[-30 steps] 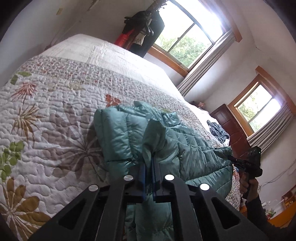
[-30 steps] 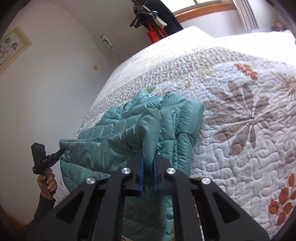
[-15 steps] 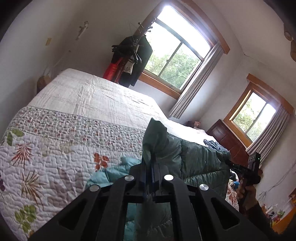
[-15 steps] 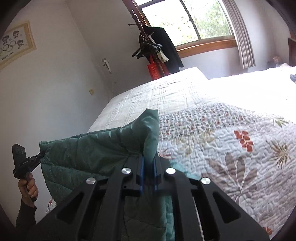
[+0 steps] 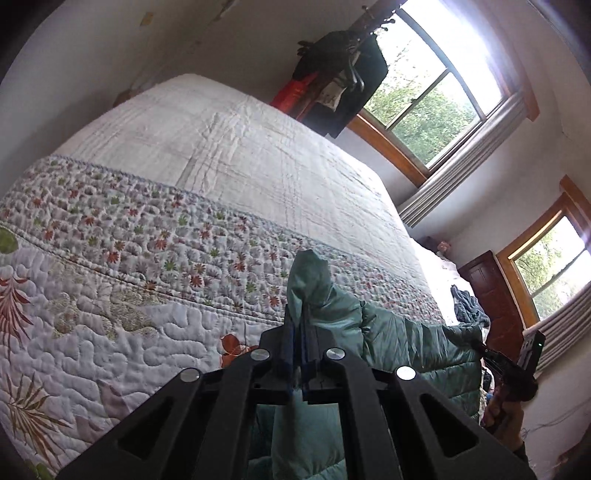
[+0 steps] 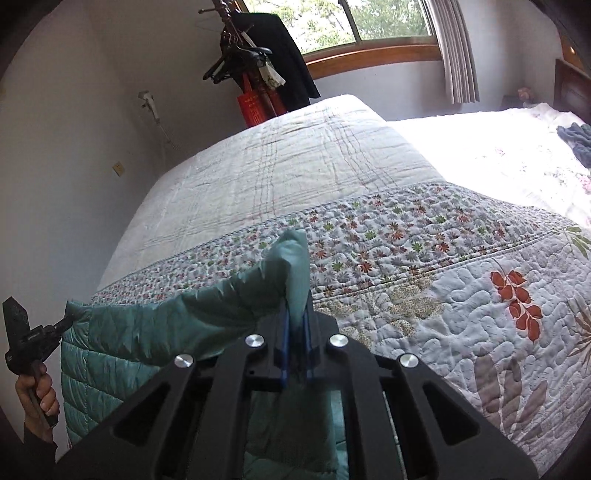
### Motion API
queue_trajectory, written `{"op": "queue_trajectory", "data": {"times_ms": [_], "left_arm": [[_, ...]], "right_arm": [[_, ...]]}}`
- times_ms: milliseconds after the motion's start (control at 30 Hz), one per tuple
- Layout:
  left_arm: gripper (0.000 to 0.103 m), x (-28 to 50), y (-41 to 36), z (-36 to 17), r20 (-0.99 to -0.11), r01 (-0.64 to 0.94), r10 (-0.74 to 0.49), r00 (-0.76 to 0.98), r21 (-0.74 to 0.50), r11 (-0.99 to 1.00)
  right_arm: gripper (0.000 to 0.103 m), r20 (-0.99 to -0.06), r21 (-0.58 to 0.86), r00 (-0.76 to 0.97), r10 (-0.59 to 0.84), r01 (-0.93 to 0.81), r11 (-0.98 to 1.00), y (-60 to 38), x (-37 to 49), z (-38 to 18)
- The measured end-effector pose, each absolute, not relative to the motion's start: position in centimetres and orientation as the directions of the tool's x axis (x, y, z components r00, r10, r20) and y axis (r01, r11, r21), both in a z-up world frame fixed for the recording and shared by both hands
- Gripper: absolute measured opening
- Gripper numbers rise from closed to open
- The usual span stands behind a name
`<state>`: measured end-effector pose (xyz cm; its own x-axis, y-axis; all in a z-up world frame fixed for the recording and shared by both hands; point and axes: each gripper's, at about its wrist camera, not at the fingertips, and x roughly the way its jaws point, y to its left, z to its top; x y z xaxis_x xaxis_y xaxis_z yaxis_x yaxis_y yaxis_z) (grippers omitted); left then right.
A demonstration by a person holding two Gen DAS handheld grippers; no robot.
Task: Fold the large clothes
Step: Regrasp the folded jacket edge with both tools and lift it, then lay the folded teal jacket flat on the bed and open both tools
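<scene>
Two grippers each pinched a corner of the teal puffy jacket (image 5: 413, 343) and held it up above the bed. The left gripper (image 5: 301, 354) had its blue fingers (image 5: 286, 350) squeezed tight on a fold of the cloth, which poked up past the tips toward 12 o'clock. From there the jacket stretched out toward 3 o'clock, to the right gripper (image 5: 484, 350), held in a hand (image 5: 502, 410). In the right wrist view, the right gripper (image 6: 294, 345) was also squeezed tight on a fold, and the jacket (image 6: 147, 332) ran out toward 9 o'clock to the left gripper (image 6: 68, 321), held in the other hand (image 6: 37, 395). The rest of the jacket hung down below. The flowery quilt (image 6: 424, 266) covered the bed under it. A coat rack (image 6: 255, 55) with dark clothes stood by the window (image 6: 369, 18) at 12 o'clock.
</scene>
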<state>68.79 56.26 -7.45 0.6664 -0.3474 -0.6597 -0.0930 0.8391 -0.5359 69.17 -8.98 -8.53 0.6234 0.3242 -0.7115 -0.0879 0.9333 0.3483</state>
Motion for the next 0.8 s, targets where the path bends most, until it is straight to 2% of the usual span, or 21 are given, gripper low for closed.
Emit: {"op": "queue_trajectory", "data": {"times_ms": [433, 600, 633, 700, 733, 800], "left_arm": [[0.002, 72.2, 58.1, -16.1, -0.763, -0.243, -0.353, 0.541, -0.544, 0.803], [0.005, 72.2, 57.9, -18.1, -0.796, -0.262, -0.369, 0.480, -0.532, 0.805], [0.009, 72.0, 57.9, -17.8, -0.800, -0.264, -0.360, 0.481, -0.523, 0.810], [0.024, 71.4, 58.2, -16.0, -0.796, -0.273, -0.318, 0.515, -0.504, 0.820], [0.039, 70.9, 58.5, -14.7, -0.785, -0.271, -0.302, 0.541, -0.503, 0.821], [0.041, 69.5, 58.5, -11.7, -0.750, -0.237, -0.289, 0.594, -0.508, 0.828]], "right_arm": [[0.004, -0.842, 0.324, 0.450, 0.296, -0.018, 0.946, -9.0, 74.0, -17.5], [0.009, -0.872, 0.293, 0.402, 0.279, -0.028, 0.956, -8.2, 74.0, -18.8], [0.014, -0.873, 0.286, 0.404, 0.274, -0.032, 0.958, -8.1, 73.9, -18.5], [0.017, -0.864, 0.285, 0.424, 0.272, -0.034, 0.958, -8.5, 73.5, -17.1], [0.019, -0.852, 0.291, 0.445, 0.276, -0.037, 0.956, -8.7, 73.1, -16.2], [0.020, -0.823, 0.308, 0.487, 0.292, -0.048, 0.950, -9.2, 72.1, -14.0]]}}
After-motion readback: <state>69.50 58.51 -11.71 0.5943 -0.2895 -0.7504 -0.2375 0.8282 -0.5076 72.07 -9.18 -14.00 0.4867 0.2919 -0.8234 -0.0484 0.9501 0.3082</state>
